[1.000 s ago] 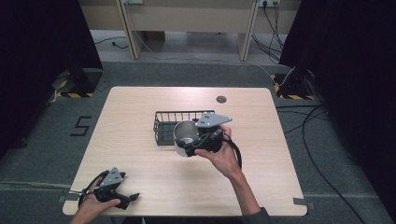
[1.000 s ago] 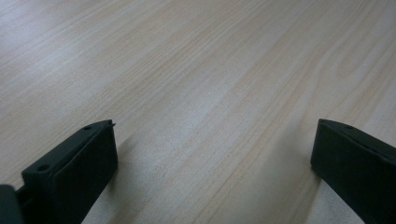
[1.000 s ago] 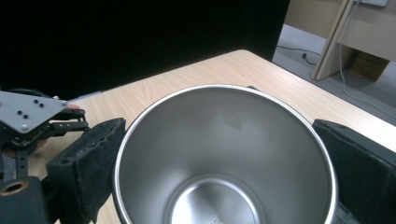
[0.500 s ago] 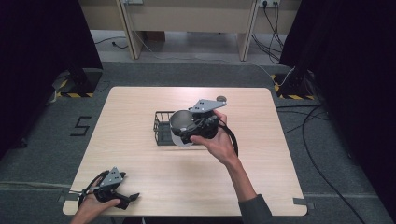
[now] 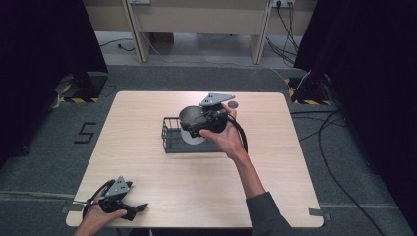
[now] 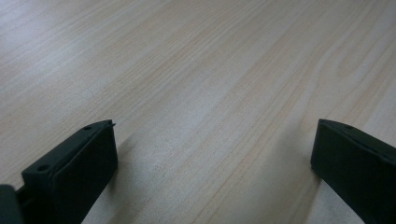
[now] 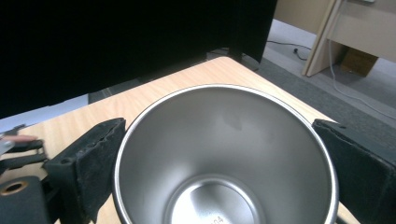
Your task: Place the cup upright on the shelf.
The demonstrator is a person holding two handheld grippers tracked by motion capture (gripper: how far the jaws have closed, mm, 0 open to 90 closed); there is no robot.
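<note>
A black wire basket [image 5: 172, 138] is sitting near the middle of the tabletop [image 5: 147, 167], slightly toward the far edge. A steel cup [image 5: 189, 118] is hanging over the basket's right half, with its base down inside the wire walls; whether it is touching the basket floor cannot be told. The rest of the basket is looking bare.

The right gripper [image 5: 204, 120] is pinching the cup, its 2 jaws pressing on opposite sides of the outer wall just below the rim, as the right gripper view is showing around the cup [image 7: 224, 158]. The cup's long axis is running close to upright, tilting a little, with the open mouth facing up and toward the far-left corner. It is a plain, brushed-metal tumbler, wider at the rim than at the round base, with nothing inside and faint stamped lettering on its bottom.

The left gripper [image 5: 129, 209] is resting at the near-left corner of the tabletop, well apart from the basket, its jaws spread wide over bare wood [image 6: 210, 93] and gripping nothing.
</note>
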